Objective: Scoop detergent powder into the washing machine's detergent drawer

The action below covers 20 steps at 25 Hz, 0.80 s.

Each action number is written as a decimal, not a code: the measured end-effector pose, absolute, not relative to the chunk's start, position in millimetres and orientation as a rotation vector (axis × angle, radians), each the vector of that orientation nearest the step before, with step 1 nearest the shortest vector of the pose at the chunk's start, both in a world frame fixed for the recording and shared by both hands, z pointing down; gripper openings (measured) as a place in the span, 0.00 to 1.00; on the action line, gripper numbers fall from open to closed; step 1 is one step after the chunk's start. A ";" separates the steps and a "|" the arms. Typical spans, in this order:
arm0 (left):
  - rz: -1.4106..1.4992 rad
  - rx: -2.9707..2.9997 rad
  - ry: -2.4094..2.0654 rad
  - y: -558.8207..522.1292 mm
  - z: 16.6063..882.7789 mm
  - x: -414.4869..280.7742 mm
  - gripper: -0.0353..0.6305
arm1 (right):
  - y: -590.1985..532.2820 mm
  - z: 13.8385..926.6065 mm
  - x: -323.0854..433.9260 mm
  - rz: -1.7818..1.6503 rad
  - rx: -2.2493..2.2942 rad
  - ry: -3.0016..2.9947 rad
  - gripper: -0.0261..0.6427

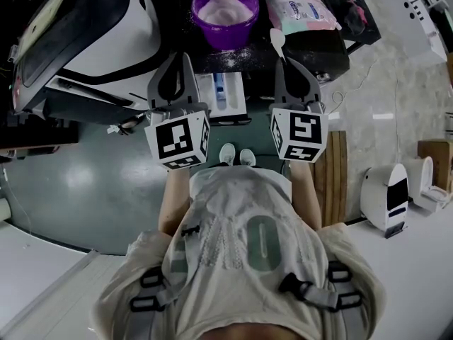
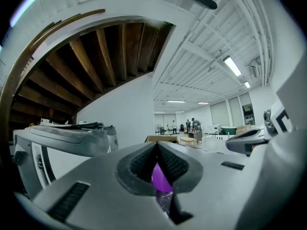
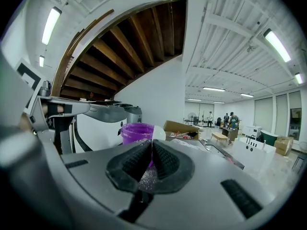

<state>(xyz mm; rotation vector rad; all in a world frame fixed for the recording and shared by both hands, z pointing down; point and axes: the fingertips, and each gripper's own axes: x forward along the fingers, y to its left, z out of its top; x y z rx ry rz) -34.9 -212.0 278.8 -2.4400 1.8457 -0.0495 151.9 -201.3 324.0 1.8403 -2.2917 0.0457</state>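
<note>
In the head view a purple bucket [image 1: 226, 21] of white detergent powder stands on the dark washer top [image 1: 322, 48]. The white detergent drawer [image 1: 232, 98] is pulled out below it, between my two grippers. My right gripper [image 1: 283, 62] is shut on the handle of a white spoon [image 1: 277, 40], whose bowl points toward the bucket. In the right gripper view the spoon bowl [image 3: 158, 132] shows beside the bucket [image 3: 136, 131]. My left gripper [image 1: 181, 59] hangs left of the drawer; its jaws [image 2: 157, 146] are shut with nothing between them.
A pink and white detergent bag [image 1: 301, 9] lies right of the bucket. A large white and black machine [image 1: 92, 34] fills the left. A white appliance [image 1: 388, 195] stands on the floor at right. The person's shoes [image 1: 236, 156] sit below the drawer.
</note>
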 end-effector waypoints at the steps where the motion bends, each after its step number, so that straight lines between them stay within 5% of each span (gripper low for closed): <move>1: -0.049 -2.441 1.847 -211.3 279.4 -35.2 0.08 | -201.1 323.3 151.1 0.041 1.839 -2.294 0.06; 20: -0.029 -2.428 1.868 -209.5 279.5 -45.4 0.08 | -197.4 322.2 148.0 0.020 1.836 -2.294 0.06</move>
